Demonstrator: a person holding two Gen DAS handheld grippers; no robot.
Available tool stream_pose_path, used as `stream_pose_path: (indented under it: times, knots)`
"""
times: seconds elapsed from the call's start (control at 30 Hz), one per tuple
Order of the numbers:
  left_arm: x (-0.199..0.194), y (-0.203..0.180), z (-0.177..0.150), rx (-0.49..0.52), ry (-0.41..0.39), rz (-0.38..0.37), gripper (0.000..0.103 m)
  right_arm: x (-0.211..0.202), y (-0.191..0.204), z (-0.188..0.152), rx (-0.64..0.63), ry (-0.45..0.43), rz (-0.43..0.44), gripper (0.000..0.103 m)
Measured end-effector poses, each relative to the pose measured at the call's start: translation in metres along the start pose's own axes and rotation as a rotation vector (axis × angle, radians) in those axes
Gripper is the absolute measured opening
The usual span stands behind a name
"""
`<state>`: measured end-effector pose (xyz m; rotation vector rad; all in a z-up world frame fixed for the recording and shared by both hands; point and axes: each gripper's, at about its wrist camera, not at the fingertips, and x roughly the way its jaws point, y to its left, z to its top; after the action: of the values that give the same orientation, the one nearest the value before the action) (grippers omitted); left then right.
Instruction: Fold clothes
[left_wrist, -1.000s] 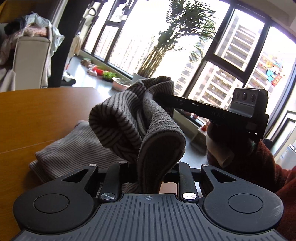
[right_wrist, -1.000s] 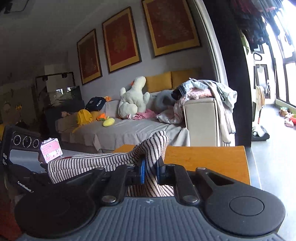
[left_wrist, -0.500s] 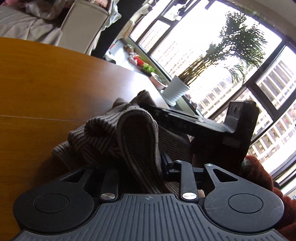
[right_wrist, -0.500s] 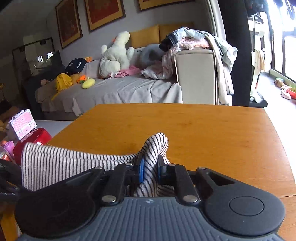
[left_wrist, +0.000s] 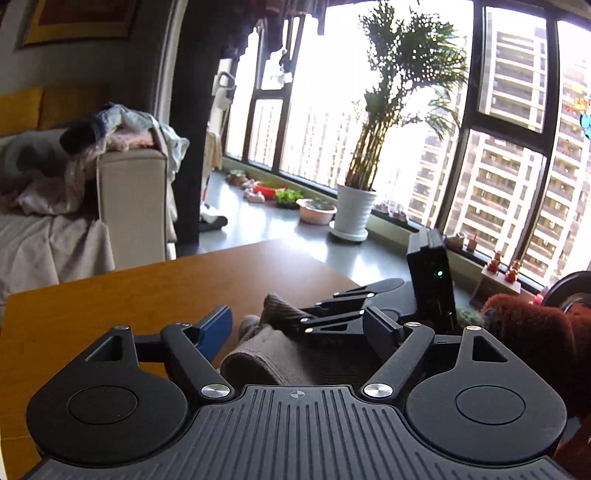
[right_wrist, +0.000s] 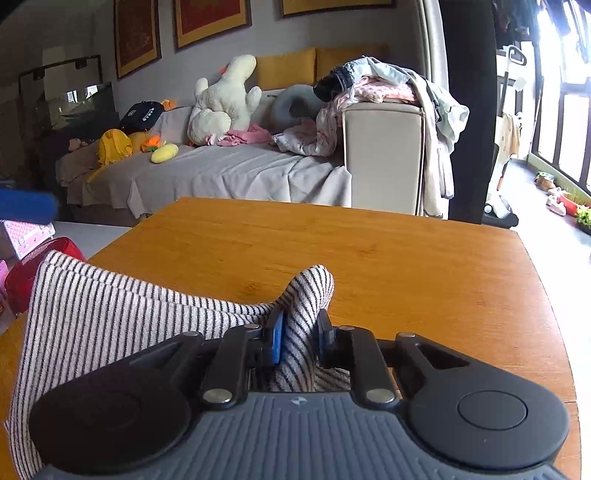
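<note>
Left gripper (left_wrist: 295, 332): fingers spread wide, gripping nothing.
Right gripper (right_wrist: 299, 334): fingers clamped on a raised fold of the striped garment (right_wrist: 110, 314).
Striped garment: lies bunched on the wooden table (right_wrist: 369, 251), near its front edge.
White pot (left_wrist: 352, 210): on the windowsill, holds a tall palm plant (left_wrist: 399, 92).
Pink bowl (left_wrist: 317, 212): beside the pot; contents unclear.

A wooden table (right_wrist: 369, 254) stands before a sofa (right_wrist: 229, 173) draped in grey cloth, where a white plush duck (right_wrist: 223, 99), a yellow backpack (right_wrist: 113, 147) and a heap of laundry (right_wrist: 380, 88) rest beneath framed pictures (right_wrist: 210, 14). By the window (left_wrist: 509, 147), a potted palm (left_wrist: 388, 122) rises against high-rise blocks (left_wrist: 517, 192).
</note>
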<state>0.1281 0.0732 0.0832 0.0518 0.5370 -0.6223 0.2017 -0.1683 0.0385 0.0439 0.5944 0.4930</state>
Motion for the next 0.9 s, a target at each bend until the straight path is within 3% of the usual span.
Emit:
stream_pose_path:
  times: [0.07, 0.13, 0.27, 0.43, 0.57, 0.9]
  knots:
    - [0.032, 0.012, -0.012, 0.022, 0.106, 0.081, 0.062, -0.011, -0.001, 0.000, 0.027, -0.006, -0.005, 0.029]
    - [0.054, 0.033, -0.029, -0.026, 0.179, 0.086, 0.063, -0.022, -0.003, -0.001, 0.053, -0.013, -0.010, 0.052]
    - [0.049, 0.060, -0.043, -0.175, 0.160, 0.013, 0.064, -0.044, -0.006, -0.001, 0.107, -0.025, -0.020, 0.068]
    - [0.047, 0.065, -0.046, -0.213, 0.148, -0.004, 0.064, -0.052, -0.018, -0.031, 0.348, 0.076, 0.079, 0.072]
    - [0.048, 0.068, -0.048, -0.262, 0.148, -0.016, 0.063, -0.042, -0.026, -0.045, 0.481, 0.100, 0.137, 0.068]
    - [0.047, 0.056, -0.054, -0.351, 0.147, -0.052, 0.062, -0.001, -0.026, -0.011, 0.306, 0.092, 0.058, 0.061]
